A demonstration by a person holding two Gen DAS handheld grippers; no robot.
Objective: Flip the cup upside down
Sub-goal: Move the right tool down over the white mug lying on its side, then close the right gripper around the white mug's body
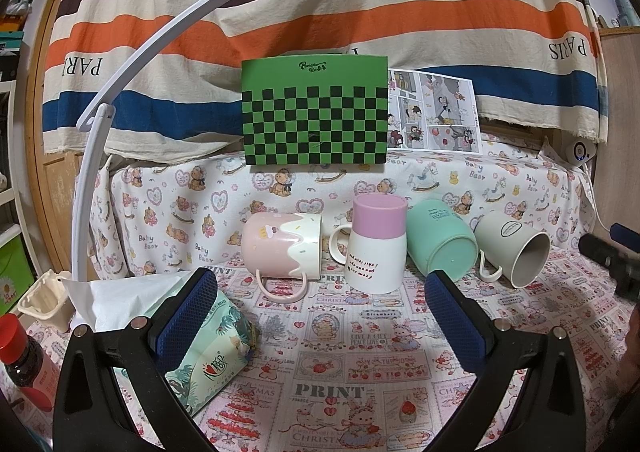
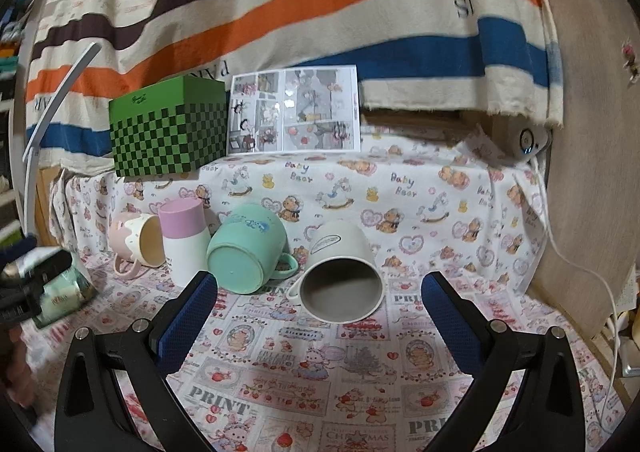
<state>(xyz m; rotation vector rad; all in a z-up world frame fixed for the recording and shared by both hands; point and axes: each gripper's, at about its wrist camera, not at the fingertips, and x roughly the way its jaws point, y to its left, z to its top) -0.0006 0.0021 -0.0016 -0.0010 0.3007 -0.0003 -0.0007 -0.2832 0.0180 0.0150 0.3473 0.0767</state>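
Note:
Several mugs stand in a row on the printed tablecloth. A pink mug with white drip glaze [image 1: 280,248] [image 2: 136,240] lies on its side. A white mug with a pink band [image 1: 376,244] [image 2: 184,236] stands upside down. A mint mug [image 1: 442,244] [image 2: 248,248] lies tilted, base toward me. A grey-white mug [image 1: 516,248] [image 2: 340,272] lies on its side, mouth toward me. My left gripper [image 1: 320,316] is open and empty, short of the pink-banded mug. My right gripper [image 2: 320,316] is open and empty, just before the grey-white mug.
A tissue pack [image 1: 208,348] lies by my left gripper's left finger. A red-capped bottle [image 1: 24,364] and cream holder [image 1: 44,300] sit far left. A white lamp arm [image 1: 132,64], green checkered box [image 1: 316,112] [image 2: 168,124] and comic sheet [image 1: 436,112] stand behind.

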